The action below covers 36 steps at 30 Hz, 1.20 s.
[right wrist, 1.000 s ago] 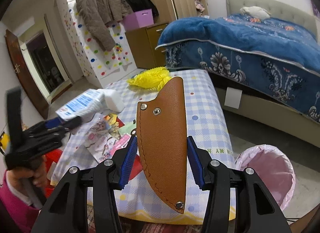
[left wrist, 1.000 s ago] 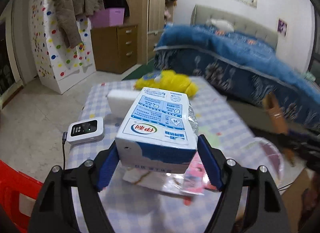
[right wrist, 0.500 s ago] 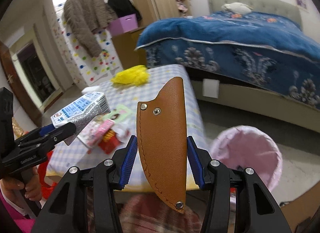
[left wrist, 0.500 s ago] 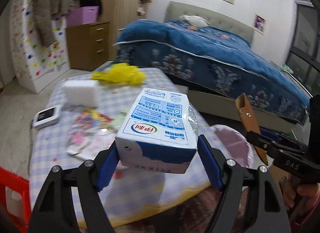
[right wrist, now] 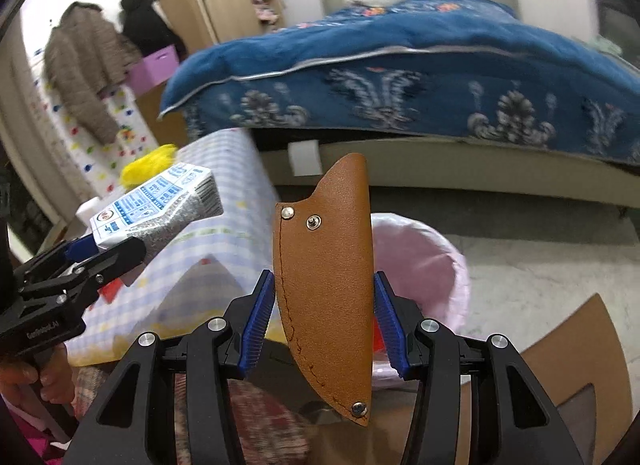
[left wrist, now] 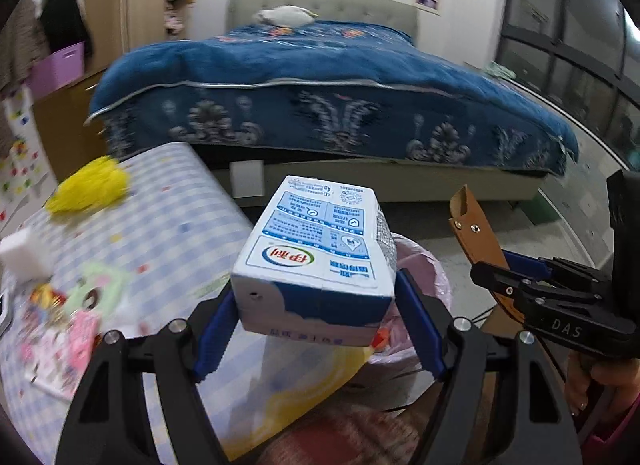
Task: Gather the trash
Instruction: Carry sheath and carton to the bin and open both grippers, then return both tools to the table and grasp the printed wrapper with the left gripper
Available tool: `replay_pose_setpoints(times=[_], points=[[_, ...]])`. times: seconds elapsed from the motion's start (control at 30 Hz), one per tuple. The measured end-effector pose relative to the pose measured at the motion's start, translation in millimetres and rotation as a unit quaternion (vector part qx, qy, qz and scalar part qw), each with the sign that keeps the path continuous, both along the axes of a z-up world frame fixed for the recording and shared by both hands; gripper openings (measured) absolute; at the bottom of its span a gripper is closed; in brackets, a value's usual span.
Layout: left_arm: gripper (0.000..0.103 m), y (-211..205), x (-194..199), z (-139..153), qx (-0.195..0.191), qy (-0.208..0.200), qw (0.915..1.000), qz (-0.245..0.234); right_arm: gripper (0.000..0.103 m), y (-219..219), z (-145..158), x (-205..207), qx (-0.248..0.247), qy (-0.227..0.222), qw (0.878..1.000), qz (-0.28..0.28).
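Beyond the near edge of the table, the pink-lined bin waits on the floor, and both loads hang close to it: the left gripper has its fingers clamped on the sides of a blue-and-white milk carton, the right gripper has its fingers pressed against a brown leather sheath. The biggest risk is a miss; the carton seems to sit over the table corner and the bin's rim, so a release now could bounce it off the rim onto the floor. Next, the two grippers are near each other, and dropping both together could knock them or jam the items in the opening. The sheath is slim and stiff-looking and might tip out against the rim. Around them stand a blue-quilted bed, a cardboard piece just beside the bin, and on the table a yellow cloth, a white block and colourful wrappers not yet gathered.
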<state>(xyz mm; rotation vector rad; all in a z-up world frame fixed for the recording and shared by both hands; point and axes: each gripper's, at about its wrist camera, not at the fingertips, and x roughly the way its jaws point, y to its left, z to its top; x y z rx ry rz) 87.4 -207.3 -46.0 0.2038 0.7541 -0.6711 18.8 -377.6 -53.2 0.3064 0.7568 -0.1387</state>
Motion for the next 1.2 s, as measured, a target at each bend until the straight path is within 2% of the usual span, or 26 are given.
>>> replay_pose_setpoints(times=[0.13, 0.37, 0.4, 0.47, 0.5, 0.77, 1.2], points=[[0.074, -28, 11, -11, 0.006, 0.006, 0.9997, -0.022, 0.050, -15, -9, 6, 0.002, 0.009, 1.000, -0.016], [0.075, -57, 40, -26, 0.007, 0.019, 0.9993, -0.032, 0.051, -41, -25, 27, 0.015, 0.023, 0.999, -0.036], [0.080, -59, 43, -27, 0.007, 0.019, 0.9993, -0.031, 0.052, -45, -28, 32, 0.020, 0.026, 0.999, -0.037], [0.090, -58, 49, -27, 0.004, 0.016, 0.9997, -0.017, 0.065, -50, -32, 37, 0.029, 0.033, 0.998, -0.044], [0.090, -55, 51, -26, -0.001, 0.016, 0.9998, -0.012, 0.068, -53, -34, 38, 0.033, 0.033, 0.998, -0.052], [0.090, -12, 46, -19, -0.004, 0.019, 0.9994, 0.028, 0.067, -48, -29, 37, 0.033, 0.038, 0.997, -0.063], [0.090, 97, 6, 4, -0.007, 0.003, 0.9937, 0.112, 0.063, 34, 20, 28, -0.009, 0.000, 1.000, 0.002]])
